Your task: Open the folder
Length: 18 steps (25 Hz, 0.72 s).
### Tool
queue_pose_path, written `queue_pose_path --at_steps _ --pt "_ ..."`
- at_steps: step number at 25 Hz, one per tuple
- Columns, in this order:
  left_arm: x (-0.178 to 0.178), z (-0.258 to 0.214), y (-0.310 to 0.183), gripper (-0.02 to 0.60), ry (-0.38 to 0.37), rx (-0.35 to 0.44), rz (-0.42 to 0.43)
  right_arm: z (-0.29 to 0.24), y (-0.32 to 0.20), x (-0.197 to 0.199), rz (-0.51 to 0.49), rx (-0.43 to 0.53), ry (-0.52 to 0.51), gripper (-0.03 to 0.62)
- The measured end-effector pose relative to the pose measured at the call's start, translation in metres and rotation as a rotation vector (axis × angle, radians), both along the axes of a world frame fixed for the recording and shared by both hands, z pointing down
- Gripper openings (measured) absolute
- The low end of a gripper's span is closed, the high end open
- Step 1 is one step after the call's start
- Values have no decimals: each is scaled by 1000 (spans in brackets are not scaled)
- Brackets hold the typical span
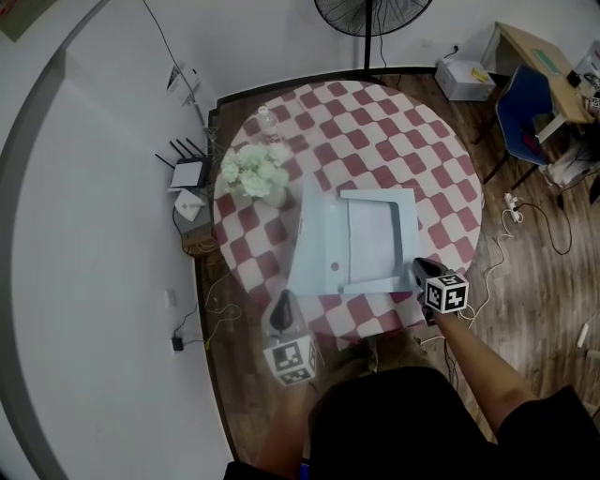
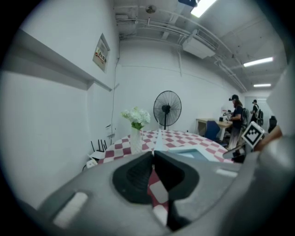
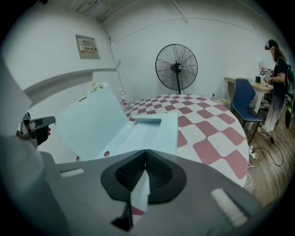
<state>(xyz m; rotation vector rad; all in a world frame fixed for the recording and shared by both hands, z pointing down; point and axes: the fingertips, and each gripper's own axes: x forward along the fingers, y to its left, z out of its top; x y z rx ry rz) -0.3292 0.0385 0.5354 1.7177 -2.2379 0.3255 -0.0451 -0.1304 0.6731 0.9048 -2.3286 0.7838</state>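
A pale blue folder lies in the middle of a round table with a red and white chequered cloth. Its cover stands raised along the left side, showing as a tilted sheet in the right gripper view. My right gripper sits at the folder's near right corner, shut on a pale blue edge of the folder. Apart from the folder, my left gripper hovers at the table's near left edge, shut with nothing between its pads; only cloth shows below.
A vase of white flowers and a clear bottle stand at the table's far left. A standing fan is behind the table. A router on a stool is at the left, a blue chair and desk at the right, with cables on the floor.
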Motion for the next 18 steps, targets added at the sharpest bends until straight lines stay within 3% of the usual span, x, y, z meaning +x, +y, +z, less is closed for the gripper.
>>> queue_pose_path --at_steps 4,12,18 --pt "19 -11 0 18 25 29 32 -36 12 -1 37 34 -41 0" --pt "75 -20 -18 52 51 80 213 -96 48 13 55 92 -109 0" --pt "113 -21 -23 72 29 54 239 -131 70 30 6 135 -162 0"
